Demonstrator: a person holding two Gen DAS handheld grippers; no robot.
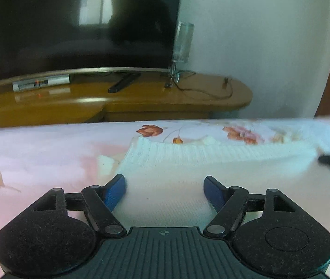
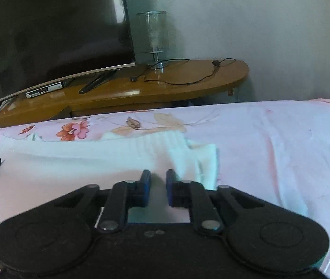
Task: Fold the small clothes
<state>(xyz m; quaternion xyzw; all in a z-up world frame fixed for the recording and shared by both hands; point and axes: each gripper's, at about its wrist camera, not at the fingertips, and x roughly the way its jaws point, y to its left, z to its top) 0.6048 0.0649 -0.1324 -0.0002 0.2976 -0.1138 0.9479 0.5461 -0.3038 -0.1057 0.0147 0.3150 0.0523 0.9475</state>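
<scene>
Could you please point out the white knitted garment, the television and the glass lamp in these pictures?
White knitted garment (image 1: 211,154): left wrist view, on its ribbed hem.
Television (image 2: 55,34): right wrist view, on the dark screen.
Glass lamp (image 2: 153,31): right wrist view, on its clear cylinder shade.

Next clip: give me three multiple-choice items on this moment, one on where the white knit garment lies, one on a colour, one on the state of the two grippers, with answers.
1. The white knit garment lies:
A. on the floral bedsheet
B. on the wooden TV stand
C. on the floor

2. The pads on the left gripper fingers are:
A. red
B. blue
C. yellow

3. Compared with the right gripper, the left gripper's fingers stand:
A. closer together
B. equally spread
C. wider apart

Answers:
1 A, the garment is spread over the pink floral sheet.
2 B, blue pads show on both fingers.
3 C, the left gap is broad; the right shows only a narrow gap over the garment.
</scene>
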